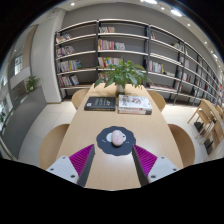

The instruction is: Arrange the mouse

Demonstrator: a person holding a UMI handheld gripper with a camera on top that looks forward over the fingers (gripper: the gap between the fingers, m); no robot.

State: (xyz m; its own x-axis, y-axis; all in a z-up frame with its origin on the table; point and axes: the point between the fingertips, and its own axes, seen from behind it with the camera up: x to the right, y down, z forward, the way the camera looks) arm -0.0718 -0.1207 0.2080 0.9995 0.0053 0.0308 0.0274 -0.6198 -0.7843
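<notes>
A small white-pink mouse sits on a dark round mouse mat on a light wooden table. My gripper is open and empty, its two magenta-padded fingers spread wide just short of the mat. The mouse lies just ahead of the fingers, roughly in line with the gap between them, and nothing touches it.
Beyond the mat lie a dark book and a pale book or box, with a potted green plant behind them. Rounded chairs stand around the table. Bookshelves line the back wall.
</notes>
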